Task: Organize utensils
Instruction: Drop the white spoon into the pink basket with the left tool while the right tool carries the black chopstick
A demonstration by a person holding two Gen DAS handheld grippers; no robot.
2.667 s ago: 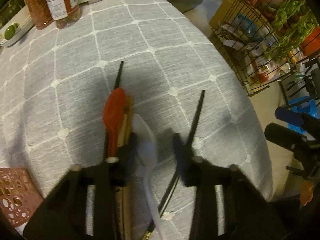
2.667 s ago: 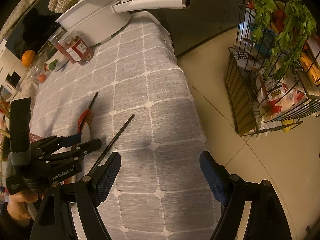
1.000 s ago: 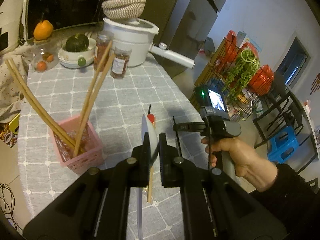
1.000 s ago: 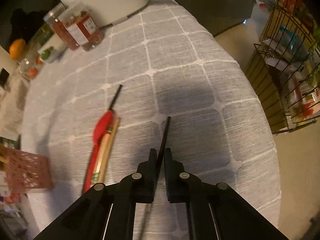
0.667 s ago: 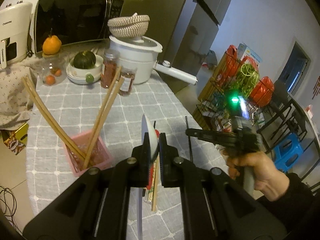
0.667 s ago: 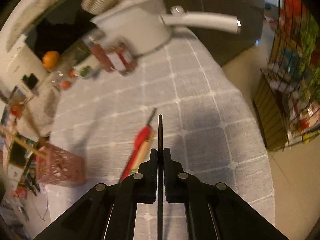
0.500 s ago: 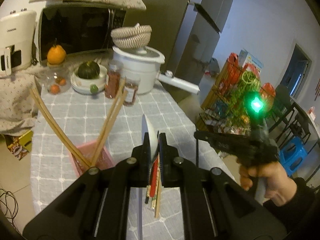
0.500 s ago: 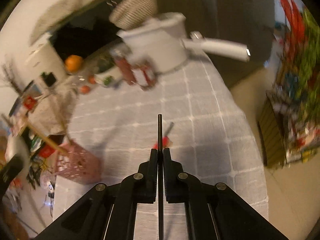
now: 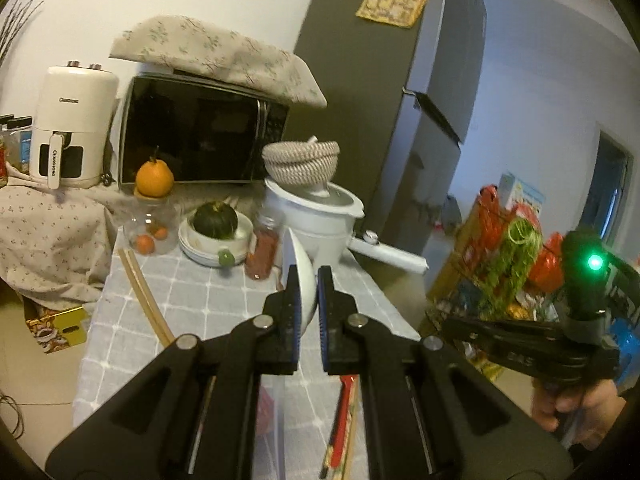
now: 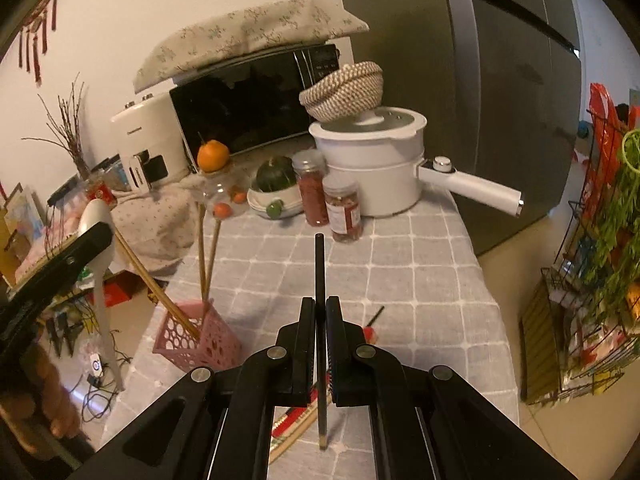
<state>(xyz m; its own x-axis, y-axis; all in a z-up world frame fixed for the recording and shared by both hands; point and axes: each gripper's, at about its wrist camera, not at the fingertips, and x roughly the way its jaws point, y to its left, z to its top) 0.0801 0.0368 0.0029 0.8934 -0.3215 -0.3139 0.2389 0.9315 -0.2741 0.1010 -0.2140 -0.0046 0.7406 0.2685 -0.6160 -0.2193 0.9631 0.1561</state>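
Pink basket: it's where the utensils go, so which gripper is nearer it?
Left, probably. The left gripper holds its spoon beside the pink basket; the right gripper is farther right.

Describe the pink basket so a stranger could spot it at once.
Start at the grey checked tablecloth. At its near left edge stands the pink basket, a small square plastic tub. Its perforated walls and the long wooden chopsticks leaning out of it set it apart.

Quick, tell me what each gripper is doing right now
Left gripper: shut on the white spoon.
Right gripper: shut on the black chopstick.
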